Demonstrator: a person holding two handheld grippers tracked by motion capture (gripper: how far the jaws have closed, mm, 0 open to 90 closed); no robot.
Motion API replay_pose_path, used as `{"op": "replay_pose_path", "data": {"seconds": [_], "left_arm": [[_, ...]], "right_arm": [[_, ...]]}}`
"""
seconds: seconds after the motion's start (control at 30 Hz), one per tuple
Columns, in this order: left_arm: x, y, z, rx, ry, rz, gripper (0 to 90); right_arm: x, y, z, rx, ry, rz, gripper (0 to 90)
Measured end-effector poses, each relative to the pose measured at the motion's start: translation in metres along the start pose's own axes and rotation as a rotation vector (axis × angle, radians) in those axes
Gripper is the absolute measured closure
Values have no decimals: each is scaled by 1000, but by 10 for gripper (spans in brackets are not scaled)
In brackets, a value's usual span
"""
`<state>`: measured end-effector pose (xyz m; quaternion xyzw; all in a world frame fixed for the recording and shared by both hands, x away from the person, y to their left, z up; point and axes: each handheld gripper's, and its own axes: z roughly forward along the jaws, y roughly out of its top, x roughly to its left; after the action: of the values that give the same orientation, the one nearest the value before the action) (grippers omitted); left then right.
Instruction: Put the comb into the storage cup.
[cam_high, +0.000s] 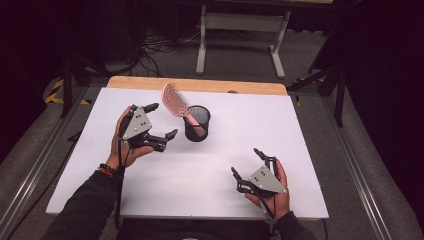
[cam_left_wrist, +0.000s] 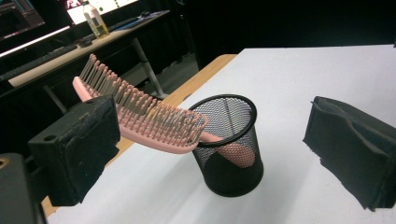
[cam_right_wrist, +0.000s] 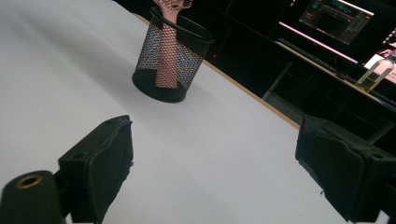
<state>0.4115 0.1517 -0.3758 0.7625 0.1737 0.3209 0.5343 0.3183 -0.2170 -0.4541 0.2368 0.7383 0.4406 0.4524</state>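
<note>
A: High view, status?
B: Pink hairbrush (cam_high: 177, 102) stands handle-down in the black mesh cup (cam_high: 197, 123), head tilted up-left. Left gripper (cam_high: 161, 121) just beside it, jaws spread; right gripper (cam_high: 247, 162) well apart, spread, empty.

A: Left gripper view?
B: Bristles face up; long axis slants.

A: Right gripper view?
B: Handle in cup.

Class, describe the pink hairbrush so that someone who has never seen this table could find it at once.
On the white table, look toward the far wooden edge for a black wire-mesh cup. Leaning out of it, handle down, is the pink plastic hairbrush. It is the table's one pink thing, its bristled head tilting left over the rim.
</note>
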Motion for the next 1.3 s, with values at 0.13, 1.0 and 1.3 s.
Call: {"op": "replay_pose_path", "data": {"seconds": [0.13, 1.0, 1.3], "left_arm": [[-3, -1, -2, -3, -5, 12, 44], [-27, -7, -9, -7, -49, 78, 58], [-33, -14, -14, -1, -56, 93, 59]], "right_arm": [[0, 0, 0, 1, 0, -1, 119], [1, 0, 1, 0, 7, 2, 116], [1, 0, 0, -2, 7, 1, 115]]}}
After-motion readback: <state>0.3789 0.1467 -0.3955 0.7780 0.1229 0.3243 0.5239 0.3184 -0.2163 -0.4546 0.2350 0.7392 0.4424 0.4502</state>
